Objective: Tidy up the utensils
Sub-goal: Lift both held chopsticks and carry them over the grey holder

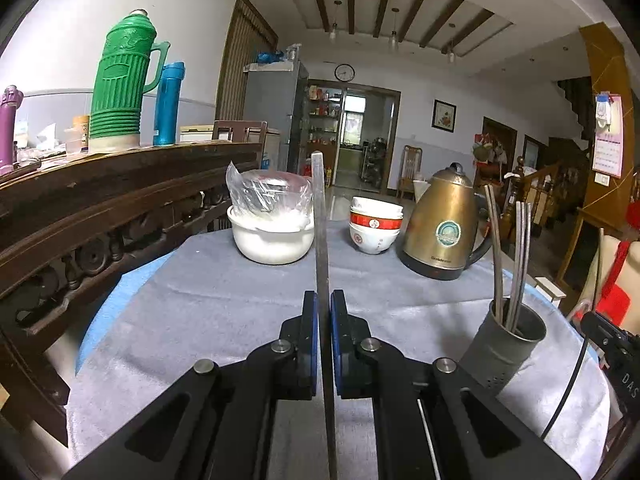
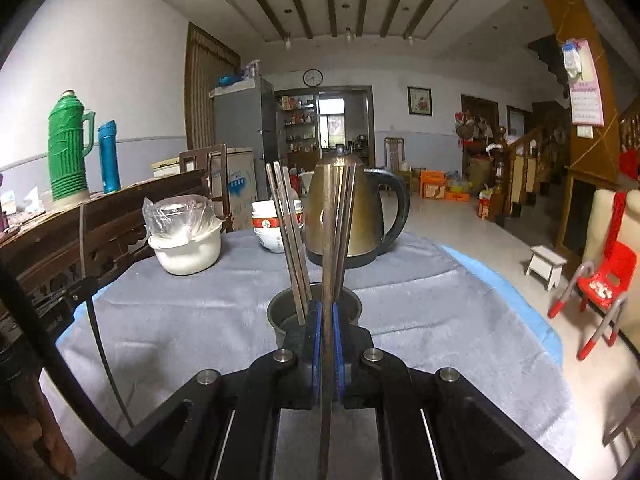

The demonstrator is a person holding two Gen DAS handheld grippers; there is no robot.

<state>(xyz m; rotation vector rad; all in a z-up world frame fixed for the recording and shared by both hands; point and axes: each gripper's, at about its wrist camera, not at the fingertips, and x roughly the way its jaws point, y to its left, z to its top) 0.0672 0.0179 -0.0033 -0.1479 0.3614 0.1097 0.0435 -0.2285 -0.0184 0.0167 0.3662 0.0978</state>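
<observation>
My left gripper (image 1: 324, 298) is shut on a slim metal chopstick (image 1: 320, 220) that sticks up and forward between the blue pads. To its right a grey utensil holder (image 1: 500, 356) stands on the cloth with several metal chopsticks (image 1: 520, 248) upright in it. My right gripper (image 2: 326, 310) is shut on another metal chopstick (image 2: 329, 240), right in front of the same holder (image 2: 276, 312). The chopsticks in the holder (image 2: 290, 236) rise on both sides of the held one. Part of the right gripper's black body (image 1: 612, 344) shows at the left wrist view's right edge.
A round table under a grey cloth (image 1: 200, 320) carries a white pot with a plastic bag (image 1: 272, 236), stacked red-and-white bowls (image 1: 376, 224) and a brass kettle (image 1: 440, 228) along its far side. A dark carved sideboard (image 1: 100, 208) borders the left, with a green thermos (image 1: 120, 84) on it.
</observation>
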